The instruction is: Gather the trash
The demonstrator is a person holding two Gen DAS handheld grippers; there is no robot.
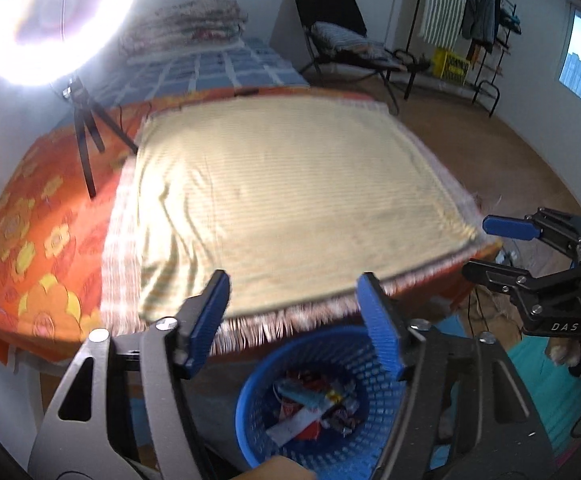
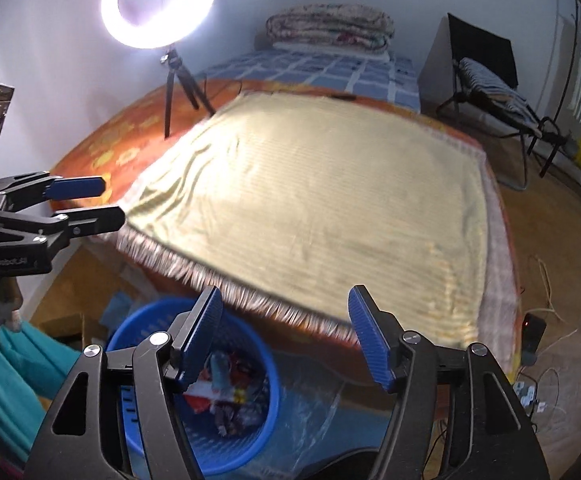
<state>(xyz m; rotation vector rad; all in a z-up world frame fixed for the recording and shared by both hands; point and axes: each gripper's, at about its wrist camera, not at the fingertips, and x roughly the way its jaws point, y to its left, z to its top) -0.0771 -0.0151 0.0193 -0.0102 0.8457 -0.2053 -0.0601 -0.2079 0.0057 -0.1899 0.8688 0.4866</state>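
Observation:
A blue plastic basket (image 1: 378, 412) stands on the floor below the table's near edge and holds several crumpled wrappers (image 1: 314, 408). It also shows in the right wrist view (image 2: 130, 336) with the wrappers (image 2: 226, 392) inside. My left gripper (image 1: 294, 320) is open and empty, above the basket. My right gripper (image 2: 286, 332) is open and empty, over the table's edge just right of the basket. Each gripper shows in the other's view, the right (image 1: 490, 244) and the left (image 2: 102, 200), both open. The yellow striped cloth (image 1: 290, 200) on the table shows no trash.
A ring light on a small tripod (image 1: 86, 132) stands on the orange flowered cover (image 1: 30, 240) at the table's left. Behind are a blue checked bed (image 1: 210, 68), a black chair (image 1: 342, 40) and a clothes rack (image 1: 486, 20). Cables and a black device (image 2: 534, 332) lie on the floor at right.

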